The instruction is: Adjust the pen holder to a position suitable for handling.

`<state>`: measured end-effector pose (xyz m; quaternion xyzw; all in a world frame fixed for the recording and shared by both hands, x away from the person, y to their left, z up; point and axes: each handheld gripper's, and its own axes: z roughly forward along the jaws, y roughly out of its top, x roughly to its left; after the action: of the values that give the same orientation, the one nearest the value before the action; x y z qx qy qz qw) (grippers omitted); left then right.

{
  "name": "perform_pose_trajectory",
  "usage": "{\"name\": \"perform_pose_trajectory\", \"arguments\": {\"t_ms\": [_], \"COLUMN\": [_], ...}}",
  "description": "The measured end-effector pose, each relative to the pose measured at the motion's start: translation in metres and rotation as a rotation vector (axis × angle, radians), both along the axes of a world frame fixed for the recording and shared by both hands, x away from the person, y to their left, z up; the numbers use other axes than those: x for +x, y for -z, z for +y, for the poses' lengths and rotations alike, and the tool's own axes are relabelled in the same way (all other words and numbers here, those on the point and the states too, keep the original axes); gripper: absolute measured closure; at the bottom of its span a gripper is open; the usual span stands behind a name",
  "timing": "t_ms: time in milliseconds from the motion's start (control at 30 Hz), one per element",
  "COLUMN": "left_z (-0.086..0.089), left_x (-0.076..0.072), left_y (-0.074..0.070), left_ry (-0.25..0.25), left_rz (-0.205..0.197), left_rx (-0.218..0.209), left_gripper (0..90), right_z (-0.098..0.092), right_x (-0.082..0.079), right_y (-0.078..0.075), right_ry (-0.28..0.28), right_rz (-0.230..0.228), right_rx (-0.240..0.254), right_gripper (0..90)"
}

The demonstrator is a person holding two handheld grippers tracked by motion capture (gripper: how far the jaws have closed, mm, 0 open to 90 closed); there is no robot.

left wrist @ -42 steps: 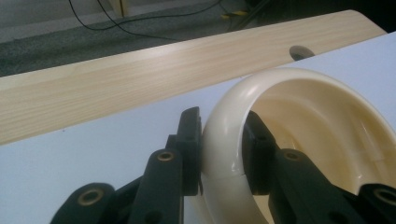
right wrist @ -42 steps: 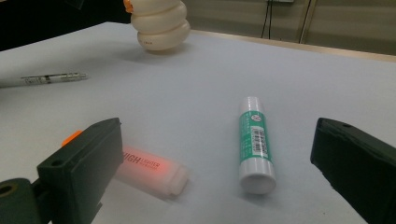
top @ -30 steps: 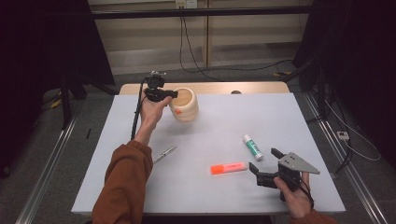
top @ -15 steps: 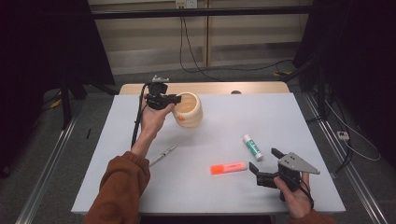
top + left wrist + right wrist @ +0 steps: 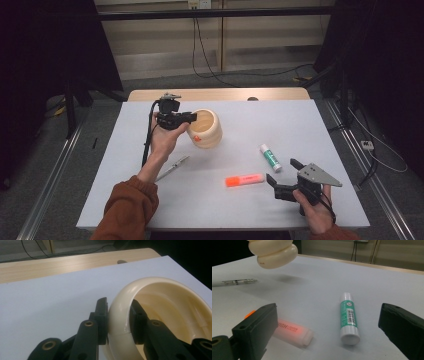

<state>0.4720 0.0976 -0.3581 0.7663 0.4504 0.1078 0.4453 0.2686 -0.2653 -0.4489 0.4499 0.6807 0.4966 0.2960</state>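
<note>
gripping the cream ribbed pot (image 5: 205, 129) by its rim, the left gripper (image 5: 181, 119) has 1 jaw outside the wall and 1 inside, both pressed against it, as the left gripper view shows (image 5: 120, 322). the pot hangs tilted above the white table (image 5: 310, 125), clear of the surface, with its shadow below it in the right gripper view (image 5: 274, 252). it looks stiff, smooth and glossy, probably light but liable to slip or chip, so a firm hold on the thick rim seems safest. the right gripper (image 5: 286, 184) rests near the table edge with jaws spread, nothing between them, just beside the orange highlighter (image 5: 244, 180) and the glue stick (image 5: 269, 157).
</note>
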Motion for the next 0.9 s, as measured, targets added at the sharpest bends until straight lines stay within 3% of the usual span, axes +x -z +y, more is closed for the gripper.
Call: {"name": "perform_pose_trajectory", "arguments": {"t_ms": [233, 533, 900], "left_z": [-0.014, -0.030, -0.051], "left_x": [-0.010, -0.013, -0.014], "left_y": [0.005, 0.024, 0.035], "left_ry": [-0.001, -0.019, -0.033], "left_rz": [0.014, 0.080, 0.116], "left_rx": [0.019, 0.006, 0.059], "left_gripper": [73.1, 72.9, 72.6], "right_z": [0.000, 0.000, 0.000], "right_x": [0.000, 0.000, 0.001], "right_y": [0.000, 0.000, 0.001], "right_ry": [-0.003, -0.001, -0.002], "right_rz": [0.001, 0.002, 0.004], "right_rx": [0.000, -0.001, 0.000], "right_gripper": [2.4, 2.4, 2.4]}}
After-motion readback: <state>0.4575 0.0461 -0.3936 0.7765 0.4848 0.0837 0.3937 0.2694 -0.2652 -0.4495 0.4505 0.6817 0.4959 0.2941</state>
